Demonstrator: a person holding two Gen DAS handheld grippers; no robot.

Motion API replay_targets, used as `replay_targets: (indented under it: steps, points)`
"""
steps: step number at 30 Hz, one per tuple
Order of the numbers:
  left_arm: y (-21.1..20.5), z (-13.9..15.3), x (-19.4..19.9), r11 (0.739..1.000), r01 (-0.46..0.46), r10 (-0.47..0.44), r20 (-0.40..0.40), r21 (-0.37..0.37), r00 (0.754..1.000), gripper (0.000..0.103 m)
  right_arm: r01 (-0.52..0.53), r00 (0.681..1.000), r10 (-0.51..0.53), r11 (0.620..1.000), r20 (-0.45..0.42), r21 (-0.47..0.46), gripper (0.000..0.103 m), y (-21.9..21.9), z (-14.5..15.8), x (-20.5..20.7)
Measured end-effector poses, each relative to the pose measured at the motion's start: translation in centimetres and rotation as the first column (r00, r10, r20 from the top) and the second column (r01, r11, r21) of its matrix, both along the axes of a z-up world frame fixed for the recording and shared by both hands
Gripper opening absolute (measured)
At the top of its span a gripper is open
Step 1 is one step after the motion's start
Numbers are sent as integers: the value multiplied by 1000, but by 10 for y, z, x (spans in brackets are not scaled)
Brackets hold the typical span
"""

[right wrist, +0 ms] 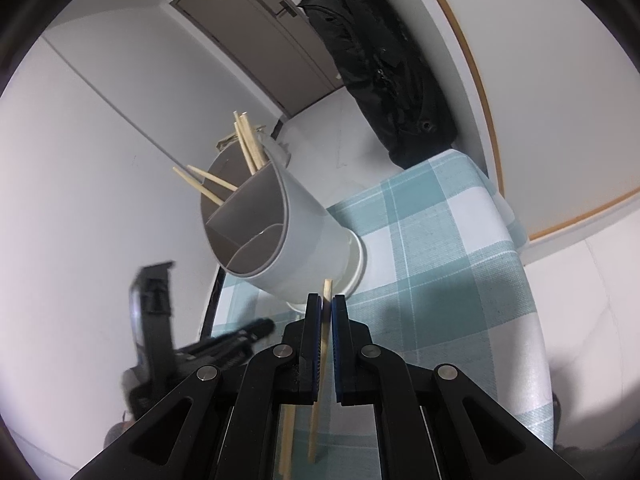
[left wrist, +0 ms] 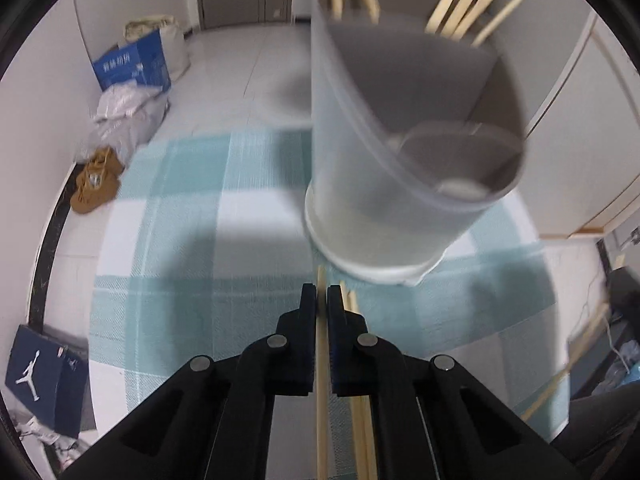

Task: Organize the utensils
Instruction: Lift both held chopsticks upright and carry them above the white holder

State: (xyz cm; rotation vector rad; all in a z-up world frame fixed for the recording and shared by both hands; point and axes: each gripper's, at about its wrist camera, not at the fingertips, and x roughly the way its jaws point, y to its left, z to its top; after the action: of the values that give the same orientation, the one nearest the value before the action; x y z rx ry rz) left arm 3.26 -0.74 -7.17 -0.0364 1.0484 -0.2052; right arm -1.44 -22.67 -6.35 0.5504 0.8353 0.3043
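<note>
My left claw (left wrist: pixel 321 300) is closed almost fully, its two black jaws pinching one pale wooden chopstick (left wrist: pixel 321 380) that runs lengthwise between them, its tip just past the jaw ends. Below that claw, to its right side, two more loose wooden chopsticks (left wrist: pixel 358 432) lie on the teal-and-white checked cloth (left wrist: pixel 180 208) covering the desk.

My right claw (right wrist: pixel 327 304) is likewise nearly closed, clamped on one slim wooden stick (right wrist: pixel 325 344) whose top end pokes out just beyond the jaws. A second stick (right wrist: pixel 288 436) shows under this claw, to its left; I cannot tell whether it lies on the cloth or is held.

There is one tall grey-white plastic utensil holder with inner dividers (left wrist: pixel 400 152), standing on the cloth directly ahead of both claws, its white base just beyond the left claw's tips and slightly to their right. From the right claw it sits ahead and a little left, its base close to the jaw ends. Inside its far compartments I count six upright chopsticks (left wrist: pixel 464 8): two in one group, four in another. The near compartment shows no sticks.

In the right wrist view my left claw appears, blurred, low to the left.
</note>
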Motion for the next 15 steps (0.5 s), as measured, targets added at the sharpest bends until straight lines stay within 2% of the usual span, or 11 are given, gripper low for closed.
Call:
replay_targets:
  steps: [8, 15]
  points:
    - [2, 37, -29, 996, 6, 10, 166, -93, 986, 1, -2, 999, 4, 1000, 48, -28, 4, 7, 5, -6]
    - [14, 47, -31, 992, 1, 27, 217, -125, 976, 1, -18, 992, 23, 999, 127, -43, 4, 17, 16, -18]
